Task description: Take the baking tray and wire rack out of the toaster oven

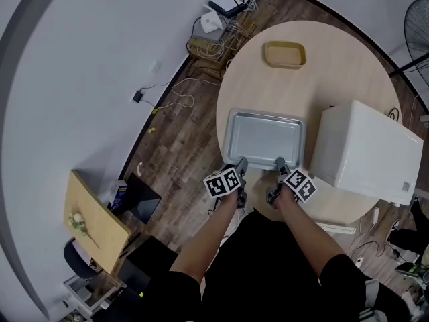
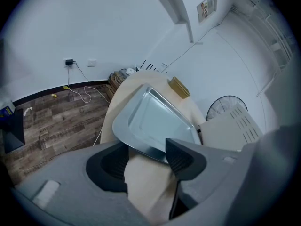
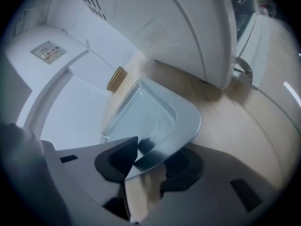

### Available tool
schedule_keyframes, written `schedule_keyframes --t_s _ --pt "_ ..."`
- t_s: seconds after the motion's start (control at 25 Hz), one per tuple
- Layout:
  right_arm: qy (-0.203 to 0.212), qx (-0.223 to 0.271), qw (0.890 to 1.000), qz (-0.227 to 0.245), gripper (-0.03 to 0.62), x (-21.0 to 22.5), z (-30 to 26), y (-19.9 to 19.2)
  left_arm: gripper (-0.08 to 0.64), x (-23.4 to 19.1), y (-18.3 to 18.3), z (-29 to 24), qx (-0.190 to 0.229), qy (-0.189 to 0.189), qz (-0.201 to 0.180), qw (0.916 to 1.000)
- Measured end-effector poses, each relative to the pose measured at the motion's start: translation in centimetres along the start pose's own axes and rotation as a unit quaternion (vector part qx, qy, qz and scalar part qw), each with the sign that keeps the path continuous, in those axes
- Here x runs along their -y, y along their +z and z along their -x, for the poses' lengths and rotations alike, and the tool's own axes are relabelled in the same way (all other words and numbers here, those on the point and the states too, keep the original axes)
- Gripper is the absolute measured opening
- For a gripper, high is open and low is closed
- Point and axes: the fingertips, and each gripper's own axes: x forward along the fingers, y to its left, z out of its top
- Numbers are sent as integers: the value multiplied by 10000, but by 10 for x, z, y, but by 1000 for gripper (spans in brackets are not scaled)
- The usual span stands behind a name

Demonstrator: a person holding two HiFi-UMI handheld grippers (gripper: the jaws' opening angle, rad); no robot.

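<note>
The silver baking tray lies flat and empty on the round wooden table, just left of the white toaster oven. Both grippers are at the tray's near edge. My left gripper is at the near left corner with its jaws wide apart; in the left gripper view the left gripper has the tray rim just beyond its tips, untouched. My right gripper is at the near right corner. Seen in the right gripper view, the right gripper has the tray rim between its parted pads. No wire rack is in view.
A yellow dish sits at the table's far side. The oven stands close on the right of the tray. Cables and a router lie on the floor beyond the table, a fan stands at the far right, and a wooden stool is at the left.
</note>
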Motion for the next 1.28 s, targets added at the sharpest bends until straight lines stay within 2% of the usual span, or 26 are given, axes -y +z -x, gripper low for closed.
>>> schedule_keyframes --t_s 0.16,0.28,0.4,0.56,0.8,1.0,1.28 --pt "-148 -145 9997 157 178 2 4 0 242 3 -1 -3 -136 -46 -65 9999" --pt "-119 -192 9992 333 261 0 9 -3 242 3 1 -5 -151 35 -113 9998" --pt "-112 -234 9985 483 281 1 18 -7 242 1 -1 -6 -199 147 -108 9996" --pt "-112 -264 9980 559 282 10 29 -10 257 -2 -10 -8 -396 110 -265 9988" --pt "-17 -300 9983 503 282 15 36 -11 310 0 -18 -6 -569 66 -813 9950" --pt "23 -281 9991 322 282 18 42 -9 330 -4 -27 0 -797 317 -1374 9868" --pt "147 -227 9973 677 282 12 60 -9 330 -6 -25 24 -529 319 -1281 9898"
